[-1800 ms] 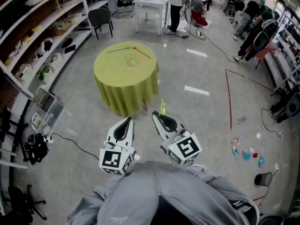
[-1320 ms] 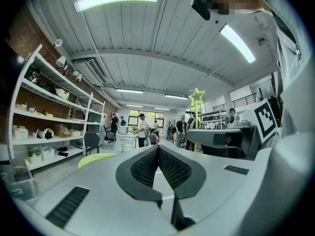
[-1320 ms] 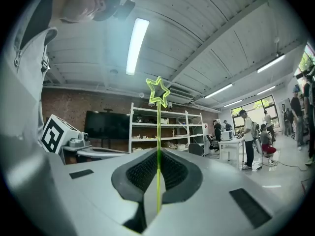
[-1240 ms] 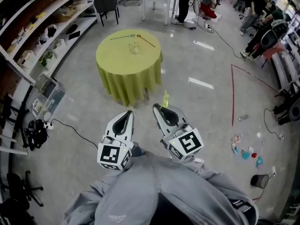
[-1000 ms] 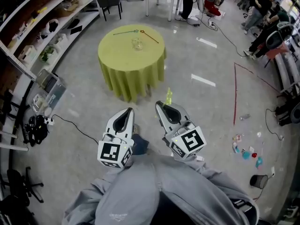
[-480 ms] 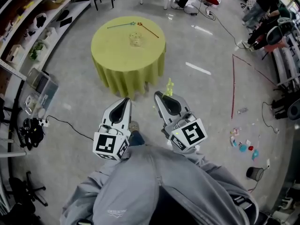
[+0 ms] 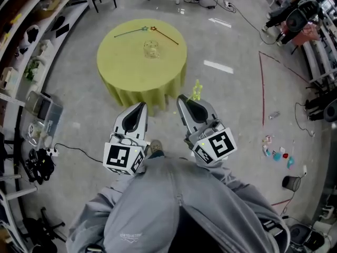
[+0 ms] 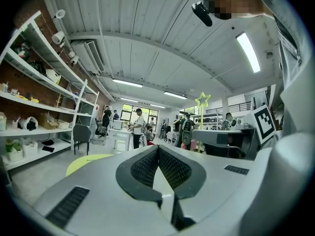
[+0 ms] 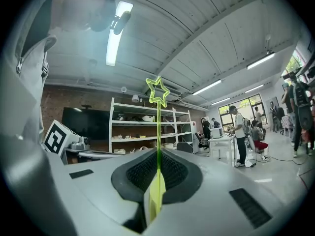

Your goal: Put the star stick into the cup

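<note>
Gripping the green star stick (image 9: 158,113) low on its stem, the right gripper (image 9: 157,154) is pressing its jaws together on it, and the stick is standing upright with its star outline well above the jaw tips. The left gripper (image 8: 158,149) is riding beside it with its jaws closed on each other and nothing between them. Both grippers are staying side by side in front of the person's grey jacket (image 7: 174,210), much as they were a moment ago. The round table (image 7: 126,70) with the yellow-green cloth is now looking larger and closer than before, so the person is nearing it across the grey floor (image 7: 231,104). A clear cup (image 7: 151,48) is sitting near the table's middle, well apart from the held stick. Two more sticks, a teal one (image 7: 130,32) and a reddish one (image 7: 166,36), are lying beyond the cup with their heads meeting near the far edge.
</note>
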Available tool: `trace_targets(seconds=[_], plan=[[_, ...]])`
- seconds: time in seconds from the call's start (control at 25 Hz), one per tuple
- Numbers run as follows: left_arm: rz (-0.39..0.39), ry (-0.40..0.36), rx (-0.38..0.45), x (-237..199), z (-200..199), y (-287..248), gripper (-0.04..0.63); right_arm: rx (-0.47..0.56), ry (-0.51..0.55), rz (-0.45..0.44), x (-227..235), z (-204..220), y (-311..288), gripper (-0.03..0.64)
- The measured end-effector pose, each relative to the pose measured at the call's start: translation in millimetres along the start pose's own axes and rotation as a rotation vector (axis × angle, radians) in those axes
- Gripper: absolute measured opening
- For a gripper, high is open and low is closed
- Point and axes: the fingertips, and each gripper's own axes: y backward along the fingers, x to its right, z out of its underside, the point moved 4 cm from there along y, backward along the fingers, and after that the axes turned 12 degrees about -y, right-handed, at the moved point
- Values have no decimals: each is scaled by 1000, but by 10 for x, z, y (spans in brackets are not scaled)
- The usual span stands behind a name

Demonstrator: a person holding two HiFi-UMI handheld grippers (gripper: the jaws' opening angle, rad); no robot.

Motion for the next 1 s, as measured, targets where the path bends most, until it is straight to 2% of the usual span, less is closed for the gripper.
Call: trace_targets(seconds=[0.44,1.0], plan=[[50,39,-2,-325,158,-171,18,-3,7,65,76,34,-295,35],[-4,28,45,-768,52,-497,18,28,61,-4,217,-177,-859,35]])
